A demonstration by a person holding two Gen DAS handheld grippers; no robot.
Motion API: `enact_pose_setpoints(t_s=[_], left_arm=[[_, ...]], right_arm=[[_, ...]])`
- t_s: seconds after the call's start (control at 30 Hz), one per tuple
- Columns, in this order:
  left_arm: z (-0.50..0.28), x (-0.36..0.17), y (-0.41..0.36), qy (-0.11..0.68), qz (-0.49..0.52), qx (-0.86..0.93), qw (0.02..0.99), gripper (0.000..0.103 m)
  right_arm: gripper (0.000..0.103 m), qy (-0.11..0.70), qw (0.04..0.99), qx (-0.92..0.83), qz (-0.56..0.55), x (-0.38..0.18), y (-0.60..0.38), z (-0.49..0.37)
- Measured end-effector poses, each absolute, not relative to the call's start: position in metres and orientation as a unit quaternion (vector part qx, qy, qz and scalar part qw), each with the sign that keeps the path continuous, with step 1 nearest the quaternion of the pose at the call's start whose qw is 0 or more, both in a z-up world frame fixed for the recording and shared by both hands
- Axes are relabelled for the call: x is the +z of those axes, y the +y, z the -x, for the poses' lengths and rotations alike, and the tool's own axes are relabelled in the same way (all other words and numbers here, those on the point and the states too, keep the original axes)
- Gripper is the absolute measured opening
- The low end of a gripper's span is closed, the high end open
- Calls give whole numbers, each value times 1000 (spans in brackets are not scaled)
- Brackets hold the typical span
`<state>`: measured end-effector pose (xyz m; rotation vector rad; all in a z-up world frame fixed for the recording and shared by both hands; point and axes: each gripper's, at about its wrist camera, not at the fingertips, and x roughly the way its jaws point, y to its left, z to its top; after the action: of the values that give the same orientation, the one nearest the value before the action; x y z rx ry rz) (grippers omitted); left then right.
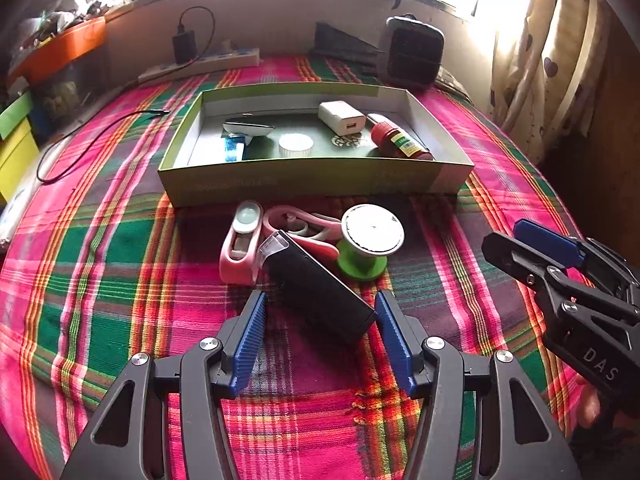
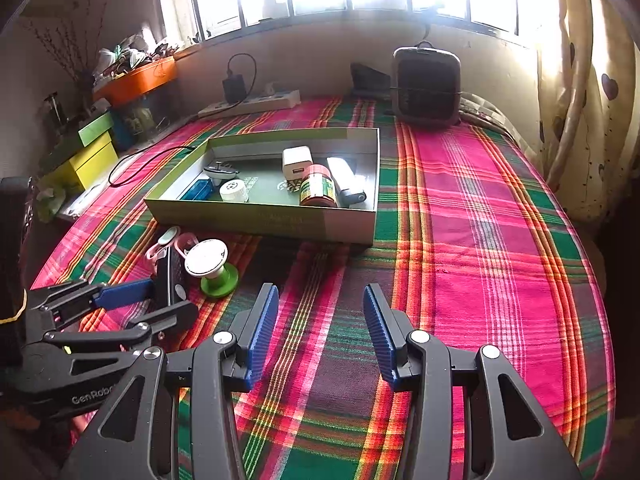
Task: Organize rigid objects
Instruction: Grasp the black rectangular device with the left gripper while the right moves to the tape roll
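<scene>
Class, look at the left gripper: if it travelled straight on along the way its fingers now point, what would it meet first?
The left gripper would first meet the black device, whose near end already lies between its open fingers. Beyond that are the pink items and the green spool, though depth is hard to judge.

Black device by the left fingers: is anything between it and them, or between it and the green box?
Nothing visible blocks the left gripper; the black device lies between its open fingers. Its far end rests against pink scissors and a green spool, which lie between it and the green box.
</scene>
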<state>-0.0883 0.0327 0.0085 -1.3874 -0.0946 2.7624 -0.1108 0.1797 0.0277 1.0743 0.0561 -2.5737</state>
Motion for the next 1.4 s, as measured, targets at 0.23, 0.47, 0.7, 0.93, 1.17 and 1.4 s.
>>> enact_pose_setpoints(t_s=[0.23, 0.47, 0.7, 0.93, 1.17, 1.4], left_arm=[[86, 7, 23, -25, 451, 892, 4, 55], [78, 7, 5, -24, 448, 893, -12, 55], [81, 7, -7, -34, 443, 896, -8, 55], [94, 5, -3, -12, 439, 899, -11, 55], [98, 6, -6, -15, 435, 900, -3, 54], [97, 6, -15, -24, 434, 900, 7, 30]], right_arm=[[46, 26, 183, -907, -379, 27, 176, 111], [46, 33, 181, -904, -385, 24, 170, 111], [46, 50, 186, -899, -393, 21, 157, 111], [46, 59, 187, -897, -397, 20, 148, 111], [46, 64, 183, -894, -405, 17, 142, 115], [46, 66, 181, -891, -411, 15, 134, 118]])
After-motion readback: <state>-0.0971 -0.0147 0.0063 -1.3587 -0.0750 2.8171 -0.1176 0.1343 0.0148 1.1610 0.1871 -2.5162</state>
